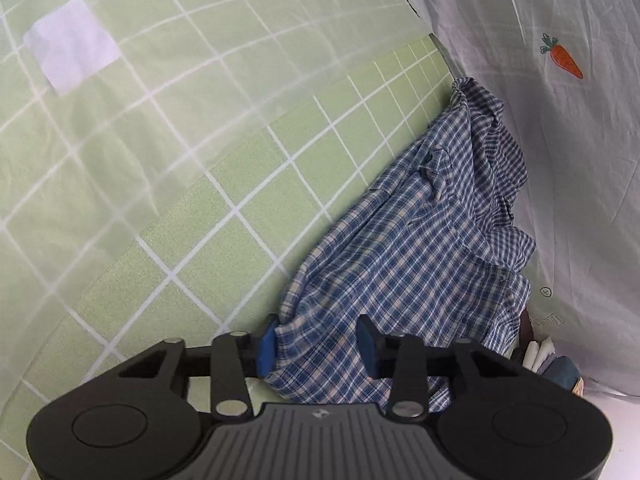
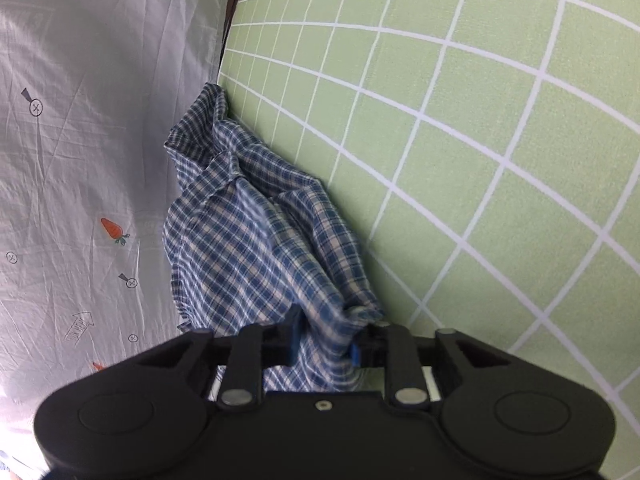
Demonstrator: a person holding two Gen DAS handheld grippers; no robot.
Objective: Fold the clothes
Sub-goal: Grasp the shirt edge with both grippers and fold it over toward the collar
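Both jaws grip the plaid shirt (image 1: pixel 420 240) on green sheet (image 1: pixel 200 160).

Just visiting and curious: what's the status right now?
Left gripper and right gripper shut on plaid shirt. Shirt bunched on green checked sheet. Nothing blocking.

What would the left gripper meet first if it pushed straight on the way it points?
The plaid shirt: the left gripper already has its fingers shut on bunched fabric, and the rest of the shirt lies directly ahead, probably before the grey sheet.
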